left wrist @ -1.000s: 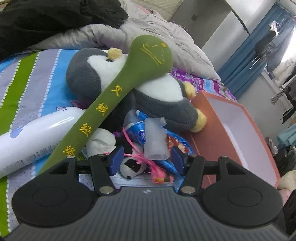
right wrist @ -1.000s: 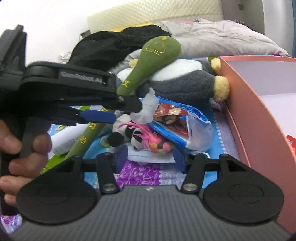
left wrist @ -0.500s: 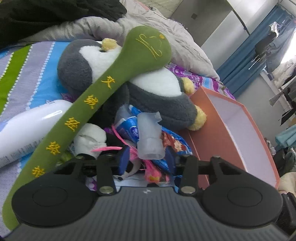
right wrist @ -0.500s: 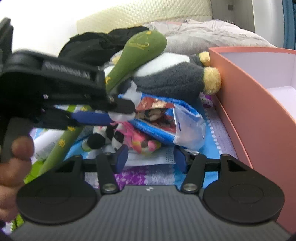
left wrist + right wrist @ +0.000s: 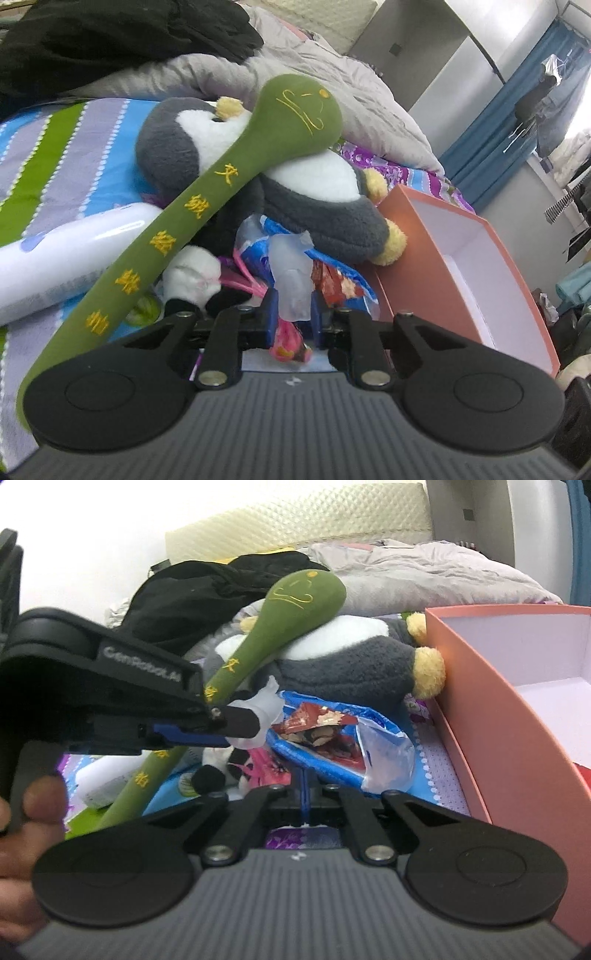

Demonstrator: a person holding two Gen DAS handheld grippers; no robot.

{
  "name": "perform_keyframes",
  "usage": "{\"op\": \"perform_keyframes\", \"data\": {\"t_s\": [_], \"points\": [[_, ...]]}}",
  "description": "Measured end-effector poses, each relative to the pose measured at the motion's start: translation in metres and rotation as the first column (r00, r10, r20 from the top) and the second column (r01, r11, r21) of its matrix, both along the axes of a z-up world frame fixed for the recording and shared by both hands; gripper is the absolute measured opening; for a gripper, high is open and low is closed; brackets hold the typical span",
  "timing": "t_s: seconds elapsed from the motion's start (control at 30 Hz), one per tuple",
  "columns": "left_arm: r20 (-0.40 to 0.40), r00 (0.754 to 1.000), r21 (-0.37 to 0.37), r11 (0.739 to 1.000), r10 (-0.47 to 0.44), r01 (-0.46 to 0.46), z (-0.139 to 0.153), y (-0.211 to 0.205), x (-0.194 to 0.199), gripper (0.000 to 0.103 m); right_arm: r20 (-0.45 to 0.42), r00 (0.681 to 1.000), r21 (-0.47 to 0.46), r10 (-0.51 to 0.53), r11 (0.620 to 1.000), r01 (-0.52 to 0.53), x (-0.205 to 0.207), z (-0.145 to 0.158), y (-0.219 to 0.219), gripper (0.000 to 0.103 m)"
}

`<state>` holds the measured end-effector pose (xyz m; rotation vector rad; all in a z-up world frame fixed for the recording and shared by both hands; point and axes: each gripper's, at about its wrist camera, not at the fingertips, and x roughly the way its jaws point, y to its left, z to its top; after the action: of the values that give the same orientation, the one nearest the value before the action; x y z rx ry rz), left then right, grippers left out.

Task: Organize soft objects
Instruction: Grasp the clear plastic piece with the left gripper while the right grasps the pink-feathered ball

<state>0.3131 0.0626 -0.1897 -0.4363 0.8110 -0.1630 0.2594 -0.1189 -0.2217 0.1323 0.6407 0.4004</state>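
Observation:
A translucent white soft piece (image 5: 291, 291) stands between the blue pads of my left gripper (image 5: 292, 312); the jaws are closing and the pads press its sides. The right wrist view shows that gripper (image 5: 243, 727) holding the piece (image 5: 267, 701) above the pile. My right gripper (image 5: 304, 797) is shut, pads together, low before the blue snack bag (image 5: 332, 746). Whether it pinches the white sheet under it I cannot tell. A green plush stick (image 5: 221, 192) leans across a grey-and-white penguin plush (image 5: 314, 192). A small panda plush (image 5: 192, 273) lies beneath them.
An open pink box (image 5: 461, 258) with a white inside stands on the right, touching the penguin's foot. A white tube (image 5: 55, 266) lies at the left on the striped bedsheet (image 5: 55, 166). Black clothing (image 5: 110, 37) and a grey duvet (image 5: 351, 81) are heaped behind. A hand (image 5: 26, 830) grips the left tool.
The left jaws have narrowed onto the translucent piece as that gripper slid in closer. The right jaws have gone from wide apart to shut. The pile itself has not shifted.

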Motion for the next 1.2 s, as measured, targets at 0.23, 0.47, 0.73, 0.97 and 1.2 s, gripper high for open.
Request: {"op": "perform_keyframes", "data": {"t_s": [0.23,0.47,0.73,0.97,1.2], "points": [[-0.014,0.998,-0.022,0.997,0.068,-0.068,0.004,0.007,-0.050,0.019,-0.006,1.000,-0.004,0.011,1.000,-0.011,-0.020,0.005,-0.010,0.003],[-0.084,0.990,-0.054,0.992,0.112,-0.116,-0.012,0.008,-0.099,0.018,-0.035,0.997,-0.017,0.072,0.997,-0.072,-0.042,0.002,-0.017,0.003],[-0.145,0.971,-0.101,0.973,0.192,-0.208,-0.027,0.010,-0.153,0.018,-0.076,0.978,-0.037,0.196,0.979,-0.200,-0.083,-0.006,-0.019,0.005],[-0.198,0.942,-0.061,0.956,0.271,-0.287,-0.038,0.028,-0.180,0.028,-0.084,0.953,-0.021,0.292,0.955,-0.294,-0.091,-0.006,-0.007,0.006],[-0.207,0.933,-0.097,0.943,0.295,-0.320,-0.051,0.053,-0.191,0.038,-0.116,0.926,-0.058,0.358,0.929,-0.366,-0.081,-0.015,0.020,0.036]]}}
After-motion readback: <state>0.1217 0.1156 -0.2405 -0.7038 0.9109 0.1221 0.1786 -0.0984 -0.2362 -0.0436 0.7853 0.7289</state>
